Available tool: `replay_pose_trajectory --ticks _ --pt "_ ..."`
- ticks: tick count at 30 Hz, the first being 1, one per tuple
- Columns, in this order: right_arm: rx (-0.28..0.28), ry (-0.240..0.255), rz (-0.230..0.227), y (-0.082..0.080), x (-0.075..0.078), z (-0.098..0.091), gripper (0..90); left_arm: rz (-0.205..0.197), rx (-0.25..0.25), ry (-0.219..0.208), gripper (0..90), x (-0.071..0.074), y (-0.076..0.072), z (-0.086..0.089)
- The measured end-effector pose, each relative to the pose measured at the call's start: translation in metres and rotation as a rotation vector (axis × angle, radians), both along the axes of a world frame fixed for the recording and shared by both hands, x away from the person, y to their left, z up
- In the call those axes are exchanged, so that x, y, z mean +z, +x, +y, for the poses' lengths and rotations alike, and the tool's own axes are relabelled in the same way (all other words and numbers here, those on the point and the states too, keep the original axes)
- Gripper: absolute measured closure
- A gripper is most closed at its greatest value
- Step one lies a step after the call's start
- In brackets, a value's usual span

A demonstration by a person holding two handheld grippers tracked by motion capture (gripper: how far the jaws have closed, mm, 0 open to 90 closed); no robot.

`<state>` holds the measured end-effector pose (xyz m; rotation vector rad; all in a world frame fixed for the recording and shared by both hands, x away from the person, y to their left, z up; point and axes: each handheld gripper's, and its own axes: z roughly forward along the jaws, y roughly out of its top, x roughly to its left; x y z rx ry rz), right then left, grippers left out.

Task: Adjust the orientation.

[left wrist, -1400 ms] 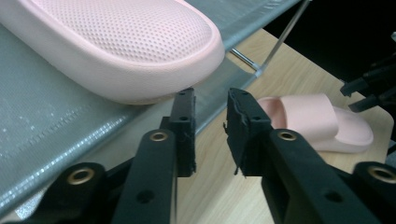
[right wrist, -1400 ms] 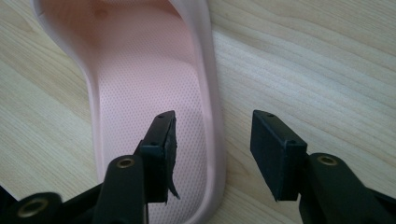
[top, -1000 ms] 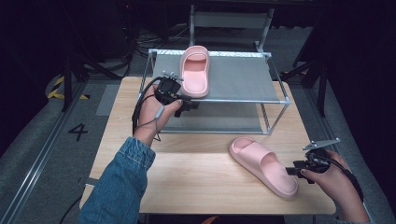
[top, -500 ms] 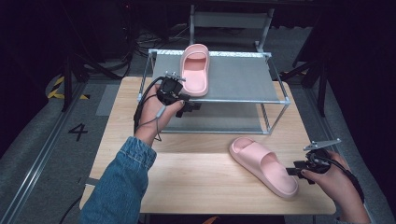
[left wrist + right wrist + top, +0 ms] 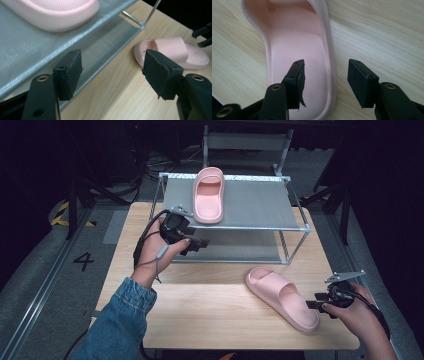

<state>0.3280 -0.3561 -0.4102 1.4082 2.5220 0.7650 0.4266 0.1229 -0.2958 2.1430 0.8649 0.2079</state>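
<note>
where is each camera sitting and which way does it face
High view: above the person's side, looking forward and down on the table; forearms and hands enter from the bottom.
Left gripper view: on the left gripper, facing the rack; open jaws.
Right gripper view: on the right gripper, facing down; jaws straddle the slipper's rim.
Shared: the slipper on the table.

L arm: blue denim sleeve (image 5: 117, 325), cuff w/ stitched hem. Both grippers black. L gripper (image 5: 112, 75): blocky foam-like pads, frayed edges, brass-ringed screw holes, black cable (image 5: 142, 242) looping off. R gripper (image 5: 325, 82): same black pads, brass rings, grey 3-cornered plate (image 5: 345, 276) on top.
</note>
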Motion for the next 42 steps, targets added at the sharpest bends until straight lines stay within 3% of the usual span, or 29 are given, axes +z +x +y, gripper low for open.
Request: replay_pose_trajectory --ticks 7,19,23,34,42 --pt "0.02 -0.008 -0.005 0.0 0.002 0.01 49.4 -0.009 0.002 0.055 30.9 -0.006 -0.017 0.012" --pt "0.077 -0.021 -0.022 0.002 0.006 0.033 53.2 -0.014 0.029 0.059 30.3 -0.034 -0.035 0.027" --pt "0.099 -0.031 -0.015 0.003 0.005 0.043 53.6 -0.038 0.025 0.094 30.1 -0.043 -0.041 0.029" --pt "0.141 -0.038 -0.014 0.006 0.004 0.061 55.1 0.011 0.02 0.112 30.1 -0.07 -0.046 0.035" --pt "0.167 -0.039 -0.008 0.007 0.001 0.073 56.8 0.05 0.015 0.156 29.3 -0.084 -0.045 0.04"
